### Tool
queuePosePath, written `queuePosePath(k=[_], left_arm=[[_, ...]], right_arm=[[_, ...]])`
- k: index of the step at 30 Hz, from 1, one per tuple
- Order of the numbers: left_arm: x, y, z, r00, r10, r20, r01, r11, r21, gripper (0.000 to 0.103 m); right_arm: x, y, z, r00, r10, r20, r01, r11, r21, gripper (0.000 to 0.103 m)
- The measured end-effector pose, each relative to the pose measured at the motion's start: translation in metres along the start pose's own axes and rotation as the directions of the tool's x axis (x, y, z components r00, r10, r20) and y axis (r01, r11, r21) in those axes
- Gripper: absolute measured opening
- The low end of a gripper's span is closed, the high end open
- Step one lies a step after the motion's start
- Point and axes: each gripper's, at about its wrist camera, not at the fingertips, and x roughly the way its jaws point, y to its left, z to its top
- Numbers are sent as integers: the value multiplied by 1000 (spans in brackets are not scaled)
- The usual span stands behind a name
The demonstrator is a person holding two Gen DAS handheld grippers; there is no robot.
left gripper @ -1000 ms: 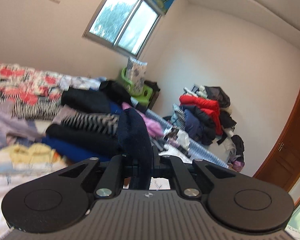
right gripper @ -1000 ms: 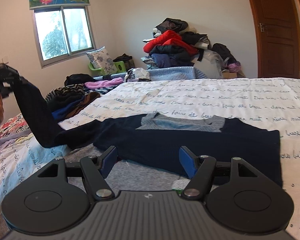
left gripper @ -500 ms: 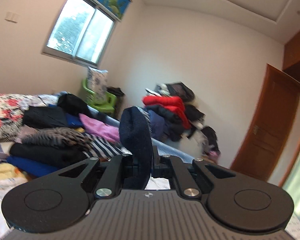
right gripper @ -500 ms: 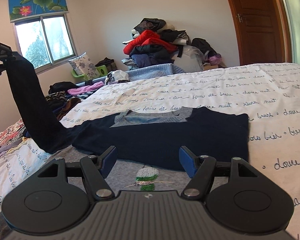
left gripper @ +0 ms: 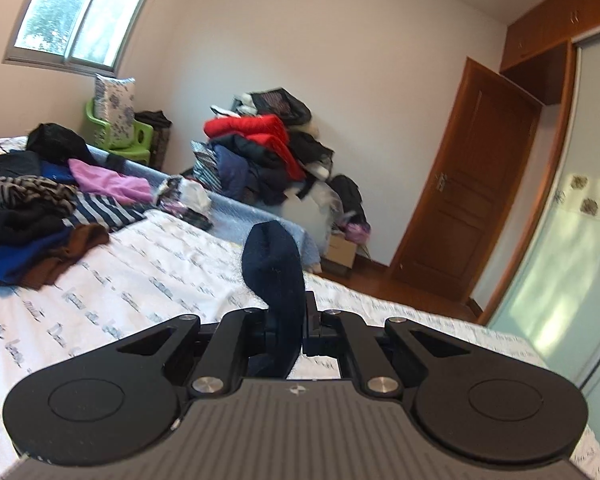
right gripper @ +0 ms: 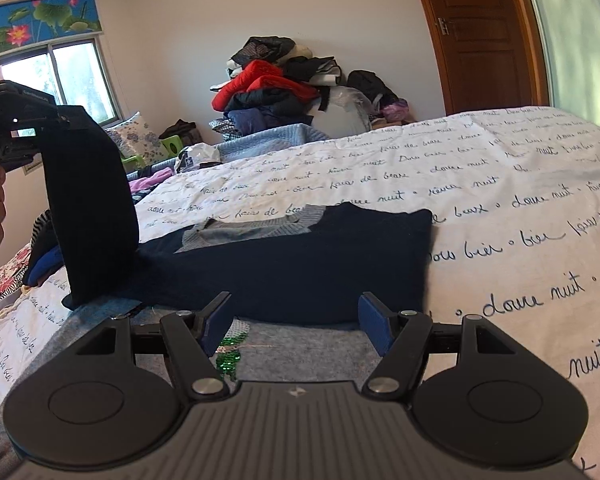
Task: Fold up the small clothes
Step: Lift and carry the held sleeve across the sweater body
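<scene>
The bed (right gripper: 500, 184) carries the navy sweater (right gripper: 300, 264), spread flat just ahead of the right claw (right gripper: 296, 322), which stands wide and empty. The left claw (left gripper: 286, 324) is clamped on the raised sleeve (right gripper: 88, 216).

Someone's bedroom at home, pretty lived-in

There's a bed (right gripper: 500, 184) with a white sheet covered in cursive writing, piles of clothes (left gripper: 24, 216) along its far side, another clothes heap (left gripper: 268, 148) against the wall, a wooden door (left gripper: 464, 196), a wardrobe with a frosted sliding panel (left gripper: 572, 240), and a window (right gripper: 60, 76) with a lotus-print blind (right gripper: 44, 24).
</scene>
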Motion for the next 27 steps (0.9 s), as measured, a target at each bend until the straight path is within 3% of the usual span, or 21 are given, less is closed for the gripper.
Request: queuePosePath(k=[9,27], left_arm=[[20,-38,-52,993,-54,-103,63,994,86,8],[31,-73,-97,979,-67,-191,97,983,154,8]], right_arm=[[0,-11,-7,1000,-14,-11,15,1000,21,69],[-5,-27,-16,999,-37,-19,39,997,63,69]])
